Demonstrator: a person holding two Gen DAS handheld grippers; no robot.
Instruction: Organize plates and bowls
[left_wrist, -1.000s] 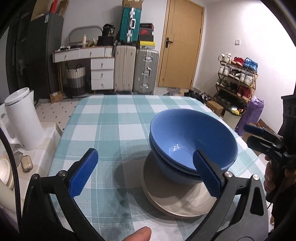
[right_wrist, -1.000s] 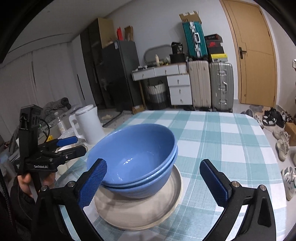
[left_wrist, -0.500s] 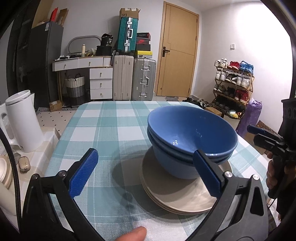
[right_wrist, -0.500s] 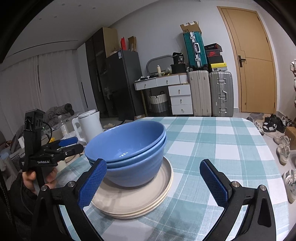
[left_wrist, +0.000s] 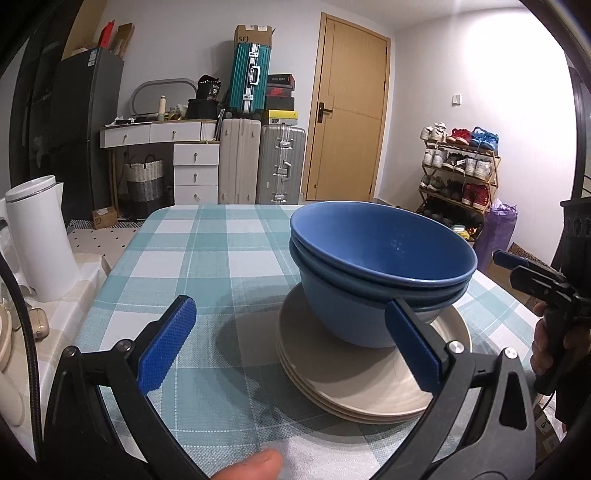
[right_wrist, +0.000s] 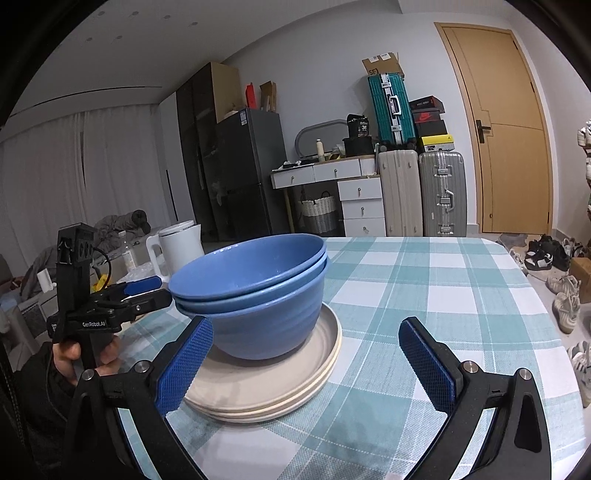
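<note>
Both cameras now sit lower; nested blue bowls on stacked beige plates, mid-surface; left gripper and right gripper flank the stack, jaws released, empty.

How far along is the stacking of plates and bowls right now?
Looks nearly done: the blue bowls sit nested on the stack of beige plates on the checked table. Nothing is in hand; the left gripper and right gripper are both open beside the stack. No loose dishes show.
</note>
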